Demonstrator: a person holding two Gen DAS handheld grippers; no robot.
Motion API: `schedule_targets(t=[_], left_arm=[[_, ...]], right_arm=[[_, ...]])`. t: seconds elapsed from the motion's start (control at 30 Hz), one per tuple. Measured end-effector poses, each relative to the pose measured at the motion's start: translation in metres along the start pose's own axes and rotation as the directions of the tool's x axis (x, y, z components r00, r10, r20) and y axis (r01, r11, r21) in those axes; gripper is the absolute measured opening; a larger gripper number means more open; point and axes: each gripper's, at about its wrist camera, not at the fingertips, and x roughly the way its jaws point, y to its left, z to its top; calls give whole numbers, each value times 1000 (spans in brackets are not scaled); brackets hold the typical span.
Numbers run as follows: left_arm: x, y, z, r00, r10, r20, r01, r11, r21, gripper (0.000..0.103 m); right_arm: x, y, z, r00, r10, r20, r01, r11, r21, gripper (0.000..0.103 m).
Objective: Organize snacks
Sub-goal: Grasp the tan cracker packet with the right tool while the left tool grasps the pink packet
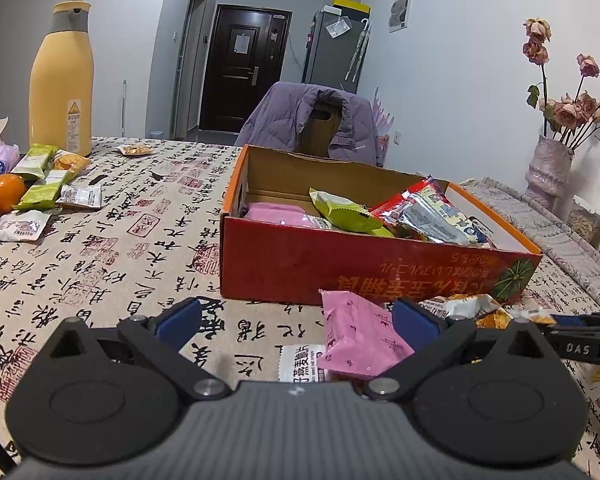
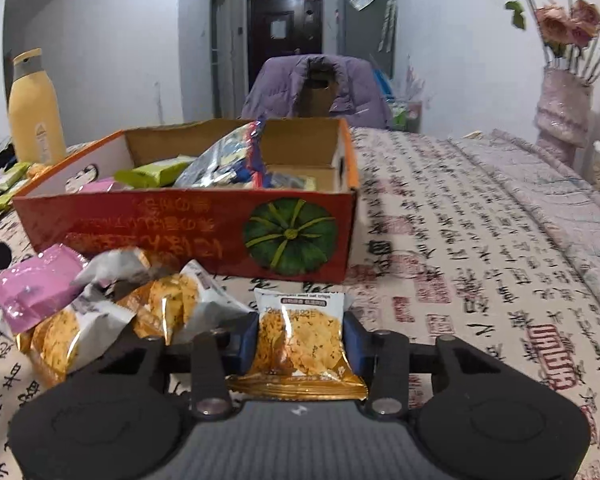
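Your right gripper [image 2: 300, 338] is clamping a clear-fronted cracker packet [image 2: 300, 340] between its two blue pads [image 2: 354, 340], both pads pressing on the packet's sides while its gold bottom seam is lying over the gripper's body. The packet is sitting low over the tablecloth [image 2: 480, 240], just in front of the red cardboard box [image 2: 204, 232] with the green pumpkin printed on its near wall. To the left of the held packet, more cracker packets [image 2: 168, 300] are lying in a loose heap, touching one another, with a pink packet [image 2: 36, 284] at the heap's left edge. Your left gripper [image 1: 296, 320] is standing wide open, its blue pads far apart and gripping nothing; a pink packet [image 1: 360, 336] is lying on the cloth between them, close to the right pad, partly covering a white packet [image 1: 300, 364] beneath it. Beyond it, the box is holding several snacks already: a green packet [image 1: 342, 210], a red and silver bag [image 1: 428, 210] leaning up over the rim, and pink packets [image 1: 276, 212] at the left end. Far off on the left of the table, more green packets [image 1: 40, 184] and white sachets [image 1: 20, 226] are lying beside two oranges [image 1: 6, 192] and a tall yellow flask [image 1: 62, 80]. A vase of pink roses [image 1: 548, 160] is standing at the right, and a chair draped with a purple jacket [image 1: 300, 120] is standing behind the box.
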Motion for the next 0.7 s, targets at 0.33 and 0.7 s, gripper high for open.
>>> schedule_targets(t=[0.33, 0.7], left_arm=[[3, -7, 0, 1000, 12, -29, -11, 999, 31, 103], [17, -37, 6, 991, 40, -124, -21, 989, 148, 103]], right_arm=[[-18, -15, -3, 996, -17, 91, 10, 997, 81, 42], [-21, -18, -5, 994, 8, 113, -19, 995, 96, 42]])
